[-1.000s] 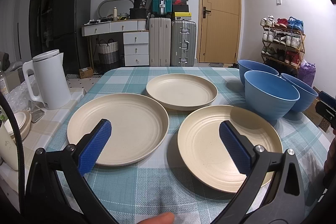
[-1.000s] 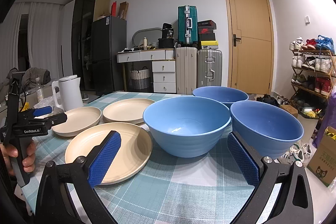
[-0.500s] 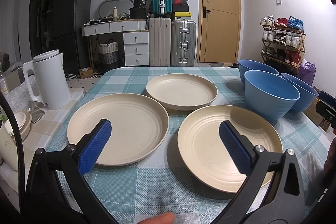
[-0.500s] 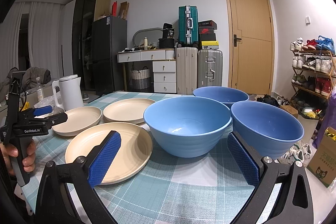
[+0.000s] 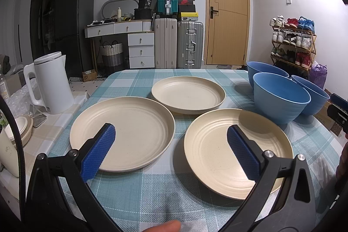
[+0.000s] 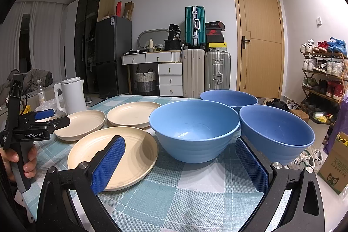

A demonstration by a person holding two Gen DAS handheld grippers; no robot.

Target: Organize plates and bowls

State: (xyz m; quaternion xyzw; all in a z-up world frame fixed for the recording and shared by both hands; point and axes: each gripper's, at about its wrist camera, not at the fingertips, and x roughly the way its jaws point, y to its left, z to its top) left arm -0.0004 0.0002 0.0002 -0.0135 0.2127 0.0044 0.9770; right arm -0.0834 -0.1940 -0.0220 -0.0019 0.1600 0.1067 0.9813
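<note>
Nothing is shifting since a second ago: both grippers are hovering spread wide and empty. Three plates (image 5: 121,132) are lying unstacked ahead of the left gripper (image 5: 170,140), three bowls (image 6: 193,129) before the right gripper (image 6: 180,158); sorting is not yet beginning.

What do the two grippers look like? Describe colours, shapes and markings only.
Each gripper, left gripper and right gripper, has two black angular arms with silver bolts, ending in blue dimpled pads. In the right wrist view, the left one's black body reads "GenRobot.AI" in white, has a thin cable, and a bare hand grips its handle.
</note>
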